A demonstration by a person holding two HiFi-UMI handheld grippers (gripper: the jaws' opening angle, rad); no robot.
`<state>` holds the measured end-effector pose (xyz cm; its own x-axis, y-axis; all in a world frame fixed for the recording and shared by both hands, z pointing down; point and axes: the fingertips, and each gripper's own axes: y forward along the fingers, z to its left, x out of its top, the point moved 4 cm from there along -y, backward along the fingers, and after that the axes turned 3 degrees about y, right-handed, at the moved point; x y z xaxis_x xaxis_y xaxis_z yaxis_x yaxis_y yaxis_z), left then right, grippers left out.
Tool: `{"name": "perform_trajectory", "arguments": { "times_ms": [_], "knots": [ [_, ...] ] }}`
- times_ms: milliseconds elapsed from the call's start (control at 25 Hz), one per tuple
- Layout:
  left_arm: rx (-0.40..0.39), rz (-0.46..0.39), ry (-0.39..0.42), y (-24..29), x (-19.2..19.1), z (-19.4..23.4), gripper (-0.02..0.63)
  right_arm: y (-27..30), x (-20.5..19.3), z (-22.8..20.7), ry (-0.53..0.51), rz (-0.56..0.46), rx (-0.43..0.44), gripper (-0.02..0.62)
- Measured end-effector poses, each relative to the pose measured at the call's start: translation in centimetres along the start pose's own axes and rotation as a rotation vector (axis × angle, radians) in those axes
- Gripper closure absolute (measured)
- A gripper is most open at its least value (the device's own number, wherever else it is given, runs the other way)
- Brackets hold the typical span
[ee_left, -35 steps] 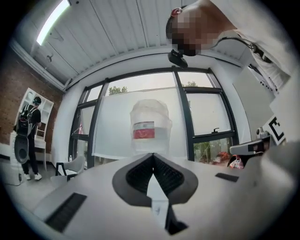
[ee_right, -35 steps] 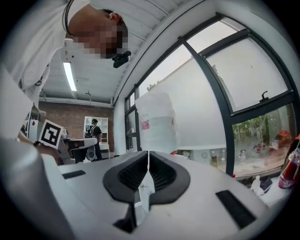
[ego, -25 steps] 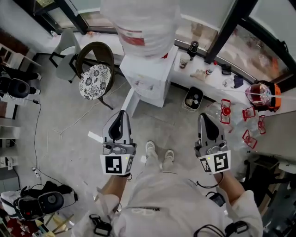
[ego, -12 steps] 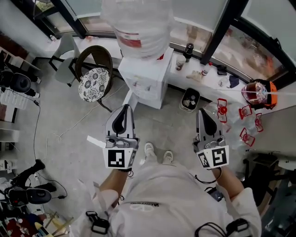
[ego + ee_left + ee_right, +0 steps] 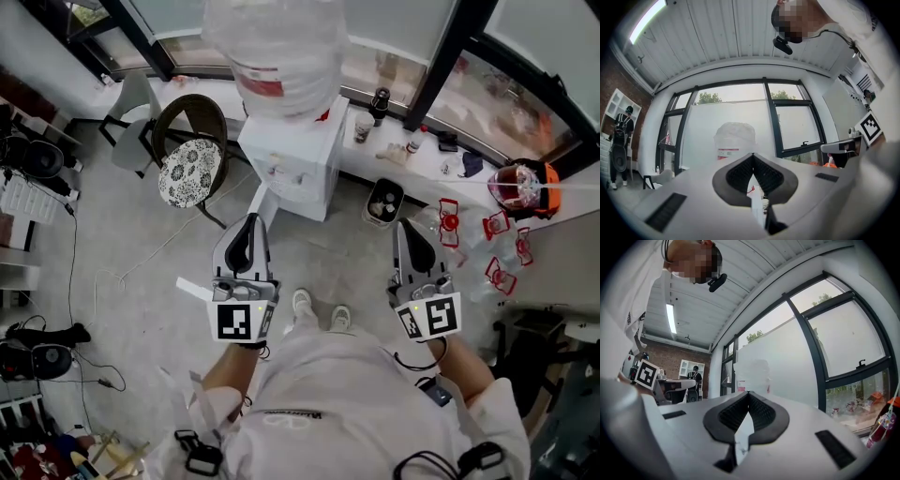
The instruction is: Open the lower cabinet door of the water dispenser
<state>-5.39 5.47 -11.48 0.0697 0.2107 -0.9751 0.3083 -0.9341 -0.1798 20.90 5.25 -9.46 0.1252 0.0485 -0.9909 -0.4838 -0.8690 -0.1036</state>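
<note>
The white water dispenser (image 5: 292,155) stands ahead of me against the window, with a large clear bottle (image 5: 281,47) on top. Seen from above, its front face is steeply foreshortened and the lower cabinet door cannot be made out. My left gripper (image 5: 249,217) is held at waist height, well short of the dispenser, jaws shut and empty. My right gripper (image 5: 401,225) hangs level with it to the right, also shut with nothing in it. Past the closed left gripper (image 5: 753,155) and right gripper (image 5: 748,393), the bottle (image 5: 734,138) (image 5: 752,376) shows above the jaw tips.
A chair with a patterned cushion (image 5: 189,169) stands left of the dispenser. A small bin (image 5: 383,202) sits to its right below a ledge with bottles (image 5: 412,141). Red clips (image 5: 497,248) lie at the right; cables and gear (image 5: 37,347) at the left. A person (image 5: 619,140) stands far off.
The left gripper has edged slightly forward and up; the right one has kept still. The head view has shifted a little. Both pairs of jaws stay shut.
</note>
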Motion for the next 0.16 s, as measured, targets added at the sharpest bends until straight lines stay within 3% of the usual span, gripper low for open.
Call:
{"name": "perform_trajectory", "arguments": {
  "times_ms": [160],
  "knots": [
    [0.002,0.000,-0.003,-0.28,0.27,-0.56,0.604,-0.29,0.21,0.05,0.009,-0.005,-0.001,0.580]
  ]
}}
